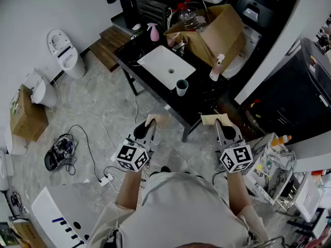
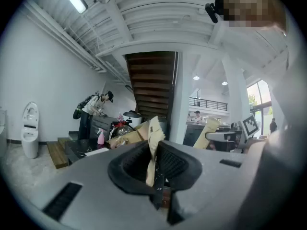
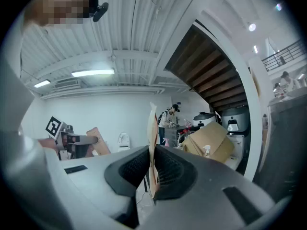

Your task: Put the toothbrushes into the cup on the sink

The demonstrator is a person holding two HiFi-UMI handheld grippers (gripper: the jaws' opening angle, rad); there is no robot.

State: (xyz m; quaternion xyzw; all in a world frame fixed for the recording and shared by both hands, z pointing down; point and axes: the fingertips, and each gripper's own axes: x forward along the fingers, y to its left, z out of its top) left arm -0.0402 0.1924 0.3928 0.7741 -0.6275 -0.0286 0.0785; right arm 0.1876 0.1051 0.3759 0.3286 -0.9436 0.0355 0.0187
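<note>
Tan packet [image 1: 158,120] pinched in left gripper [image 1: 150,128], another packet [image 1: 209,119] in right gripper [image 1: 220,125]; likely wrapped toothbrushes. Light, thin, bendy: grip mid-length. Cup [image 1: 182,87] beside sink basin [image 1: 165,66], well ahead.

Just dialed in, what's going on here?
A person stands short of the black counter, a gripper in each hand. The left gripper is shut on a flat tan packet, the right gripper on a second tan packet, possibly wrapped toothbrushes. The cup waits by the sink, neither packet in it yet.
</note>
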